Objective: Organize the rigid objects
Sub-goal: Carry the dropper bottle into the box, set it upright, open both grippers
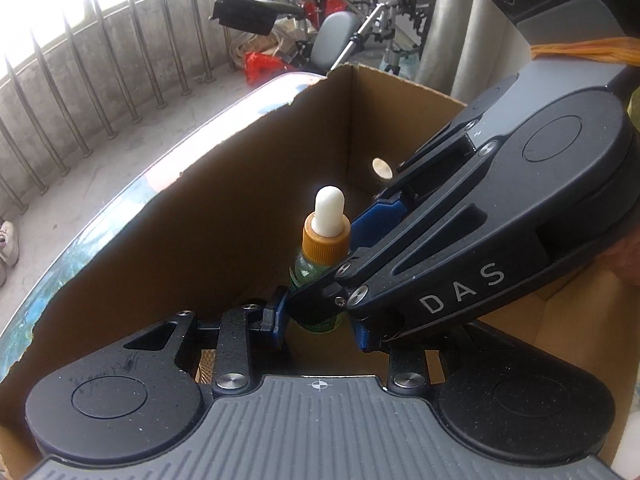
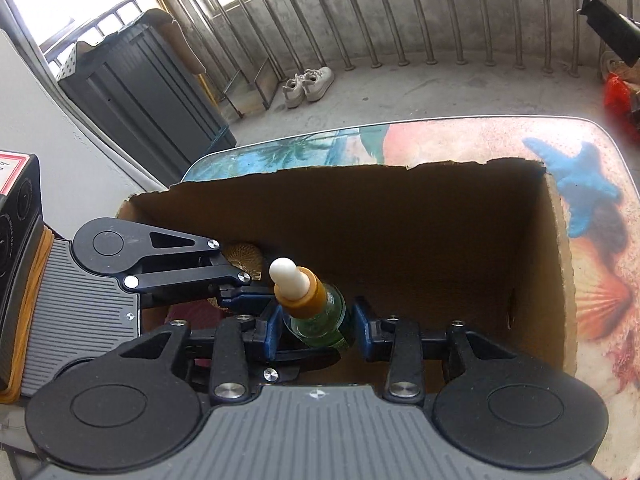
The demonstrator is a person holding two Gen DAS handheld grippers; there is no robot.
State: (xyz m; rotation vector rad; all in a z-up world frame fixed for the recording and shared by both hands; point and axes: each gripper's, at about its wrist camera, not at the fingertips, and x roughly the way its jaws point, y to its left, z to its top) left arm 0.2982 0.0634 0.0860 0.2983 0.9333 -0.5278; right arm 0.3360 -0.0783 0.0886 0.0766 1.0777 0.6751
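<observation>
A green dropper bottle (image 1: 310,270) with an orange collar and white rubber bulb stands inside a brown cardboard box (image 1: 224,208). Both grippers reach into the box around it. In the left wrist view my left gripper (image 1: 320,326) has its blue pads on both sides of the bottle's base, and the right gripper crosses from the right with its pads by the bottle's body. In the right wrist view the bottle (image 2: 316,312) tilts left between the pads of my right gripper (image 2: 318,330); a gap shows on its right side. The left gripper (image 2: 256,300) comes in from the left.
The box (image 2: 560,280) sits on a table with a beach print of a blue starfish (image 2: 584,188) and shells. A woven round thing (image 2: 244,258) lies in the box's left corner. Railings, shoes (image 2: 308,86), a grey cabinet (image 2: 140,88) and a wheelchair (image 1: 360,12) surround the table.
</observation>
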